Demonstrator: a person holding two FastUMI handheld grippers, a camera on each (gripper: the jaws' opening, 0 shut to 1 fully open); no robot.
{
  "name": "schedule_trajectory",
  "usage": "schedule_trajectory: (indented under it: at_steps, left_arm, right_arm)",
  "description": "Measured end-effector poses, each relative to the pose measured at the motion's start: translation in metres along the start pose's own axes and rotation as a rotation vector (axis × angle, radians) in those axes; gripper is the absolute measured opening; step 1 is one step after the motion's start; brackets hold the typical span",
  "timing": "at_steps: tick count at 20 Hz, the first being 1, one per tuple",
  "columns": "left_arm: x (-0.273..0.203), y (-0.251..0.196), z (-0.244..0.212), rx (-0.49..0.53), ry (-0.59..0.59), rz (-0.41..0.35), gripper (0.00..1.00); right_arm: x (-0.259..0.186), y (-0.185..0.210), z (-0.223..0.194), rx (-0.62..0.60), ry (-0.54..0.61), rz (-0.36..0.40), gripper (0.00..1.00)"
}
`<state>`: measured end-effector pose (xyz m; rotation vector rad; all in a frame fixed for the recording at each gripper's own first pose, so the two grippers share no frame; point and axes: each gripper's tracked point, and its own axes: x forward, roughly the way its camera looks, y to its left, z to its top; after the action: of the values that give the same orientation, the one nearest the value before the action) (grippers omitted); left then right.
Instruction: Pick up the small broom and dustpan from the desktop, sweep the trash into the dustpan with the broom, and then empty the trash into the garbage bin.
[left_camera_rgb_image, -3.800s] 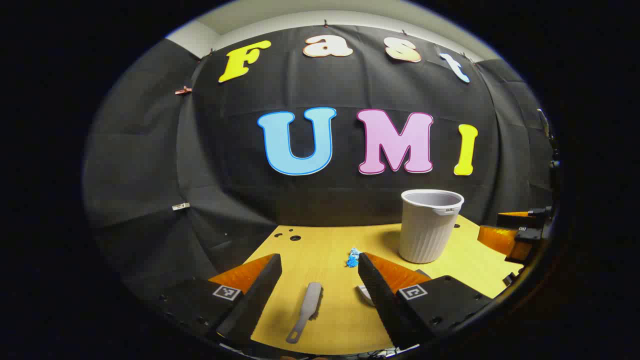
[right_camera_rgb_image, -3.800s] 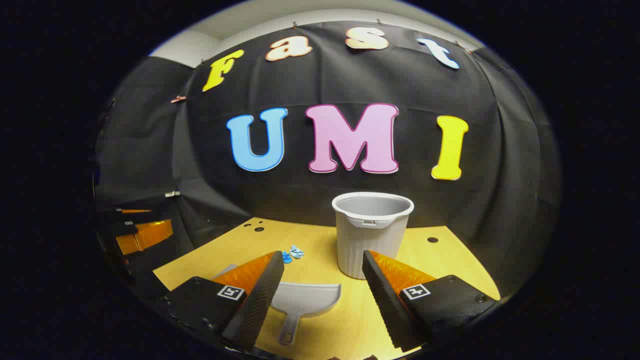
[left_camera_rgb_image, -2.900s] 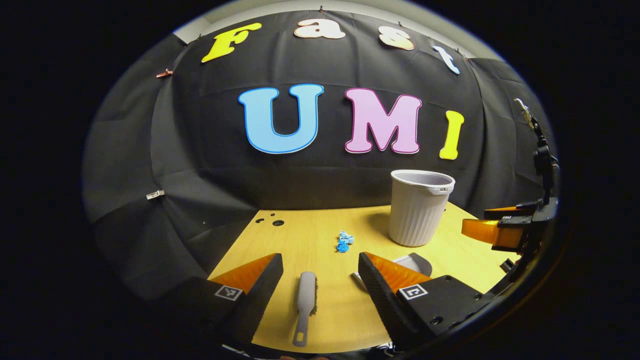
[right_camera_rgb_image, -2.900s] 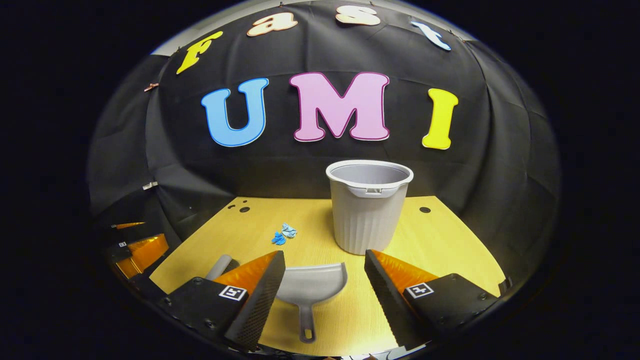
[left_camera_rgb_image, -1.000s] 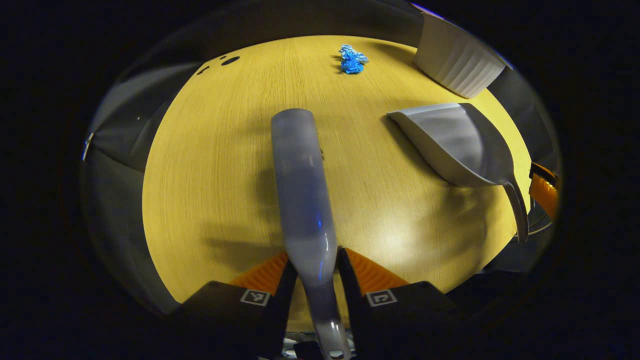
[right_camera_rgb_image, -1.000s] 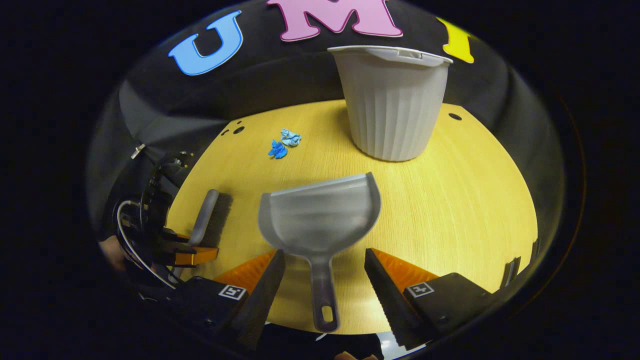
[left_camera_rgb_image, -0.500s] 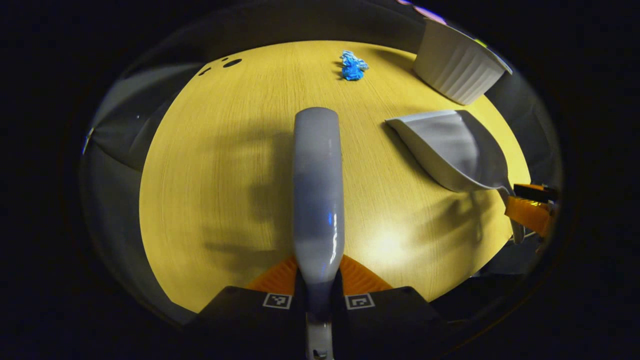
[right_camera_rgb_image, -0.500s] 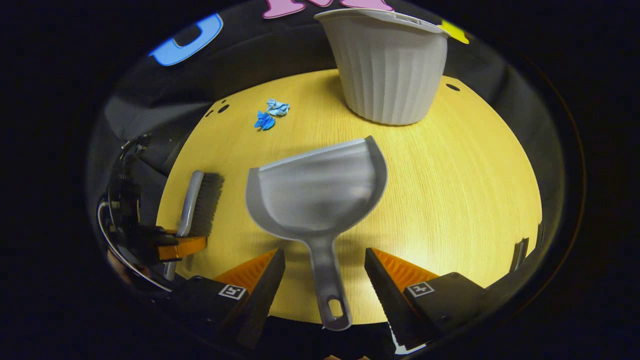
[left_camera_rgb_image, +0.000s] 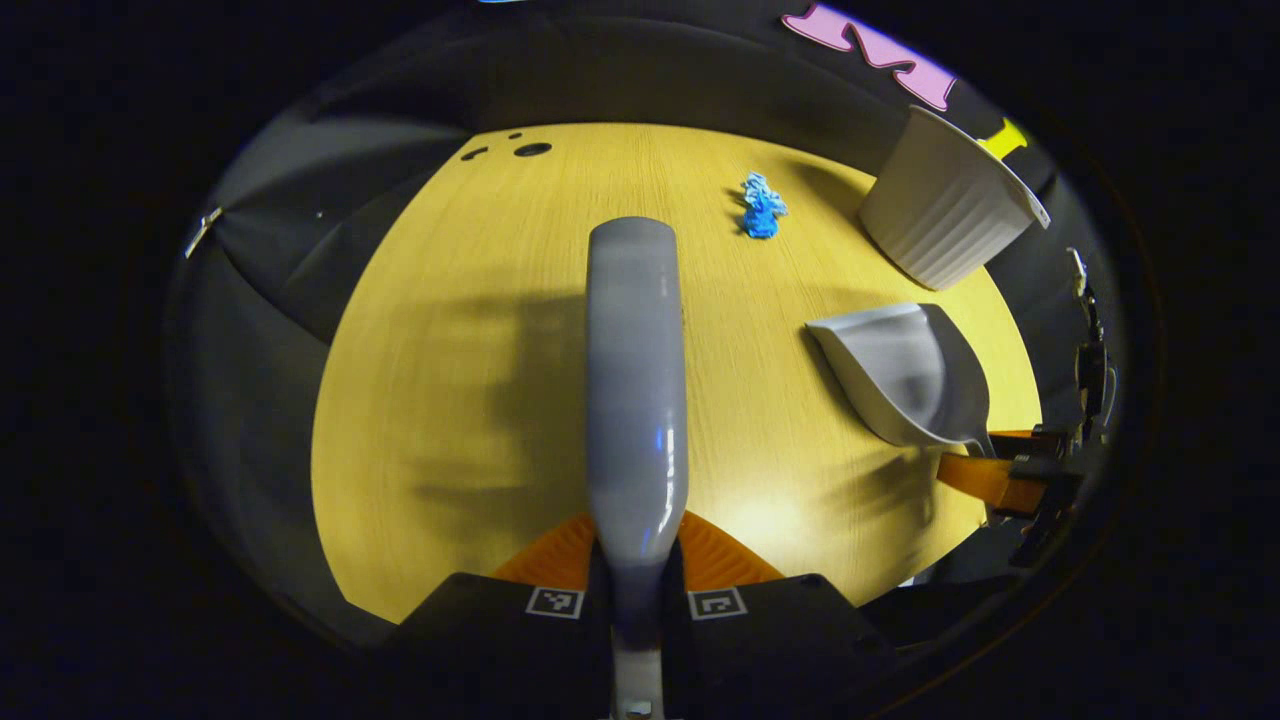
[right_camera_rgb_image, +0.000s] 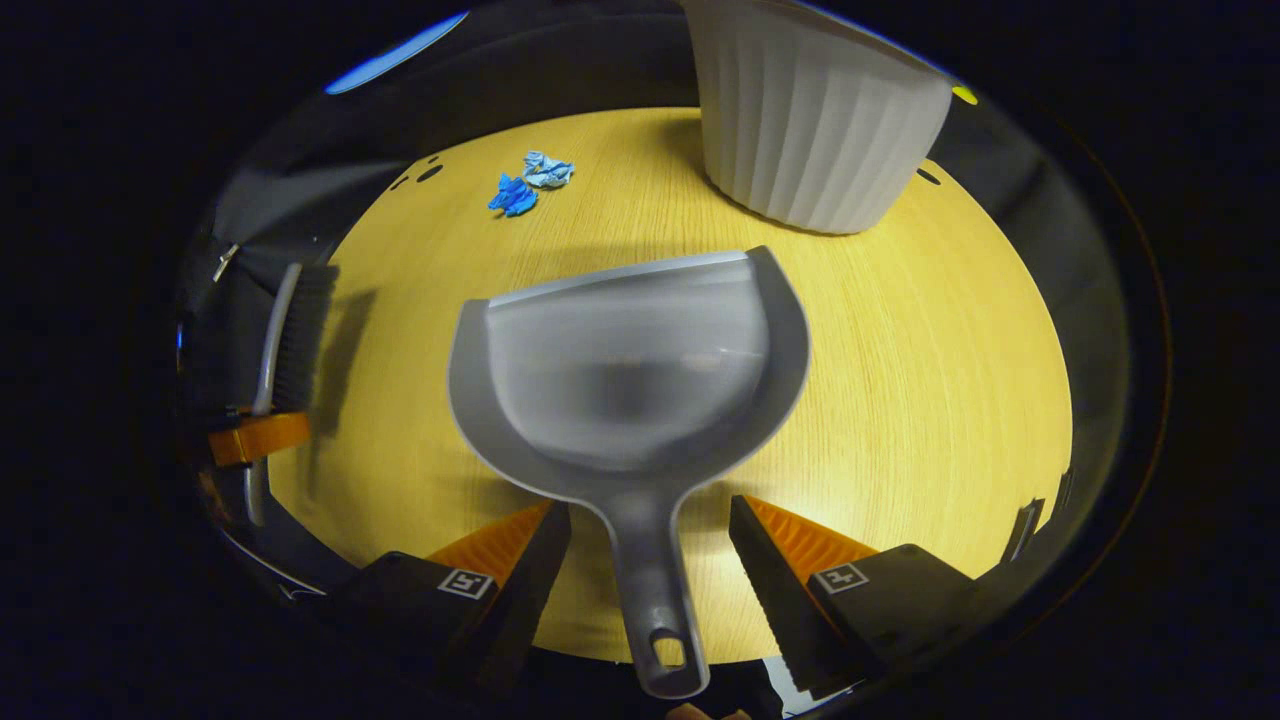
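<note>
My left gripper (left_camera_rgb_image: 637, 560) is shut on the handle of the grey small broom (left_camera_rgb_image: 636, 370), which points away over the yellow desktop (left_camera_rgb_image: 450, 330). In the right gripper view the broom (right_camera_rgb_image: 295, 335) stands at the far left, bristles rightward, casting a shadow on the wood. My right gripper (right_camera_rgb_image: 648, 535) is open, its fingers on either side of the grey dustpan's (right_camera_rgb_image: 630, 370) handle without touching it. The dustpan (left_camera_rgb_image: 905, 375) lies flat. Crumpled blue trash (left_camera_rgb_image: 762, 205) (right_camera_rgb_image: 530, 182) lies farther back. The ribbed white garbage bin (left_camera_rgb_image: 945, 215) (right_camera_rgb_image: 815, 115) stands behind the dustpan.
Small round holes (left_camera_rgb_image: 532, 149) mark the desktop's far left corner, and another hole (right_camera_rgb_image: 928, 176) lies right of the bin. The black cloth wall closes in the back and sides. The desktop's near edge runs just under both grippers.
Both grippers came down from facing the wall to the desktop. The left one closed on the broom handle. The right one moved forward until the dustpan handle sits between its open fingers.
</note>
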<state>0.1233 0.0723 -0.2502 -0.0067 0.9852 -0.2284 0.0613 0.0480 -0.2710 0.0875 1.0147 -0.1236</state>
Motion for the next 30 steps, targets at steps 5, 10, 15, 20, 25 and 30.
schedule_trajectory:
  at_steps: [5,10,15,20,25,30]
  left_arm:
    - [-0.002,0.013,0.039,-0.013,-0.013,0.034,0.24]
    - [-0.003,0.015,0.067,-0.032,-0.025,0.052,0.24]
    - [0.019,0.014,0.093,0.055,0.001,0.063,0.24]
    - [0.052,0.010,0.135,0.165,0.032,0.050,0.24]
    - [0.085,0.012,0.184,0.392,0.067,0.107,0.23]
    - [0.122,-0.007,0.227,0.610,0.093,0.145,0.24]
  right_arm:
    - [0.017,0.002,0.000,-0.010,0.058,0.004,0.97]
    - [0.020,-0.001,0.006,-0.033,0.075,-0.010,0.79]
    - [0.018,-0.005,0.004,-0.083,0.095,0.029,0.38]
    - [0.015,-0.022,0.002,-0.189,0.115,0.068,0.32]
    - [0.008,-0.039,0.003,-0.235,0.122,0.077,0.32]
    - [0.005,-0.048,0.006,-0.242,0.121,0.076,0.32]
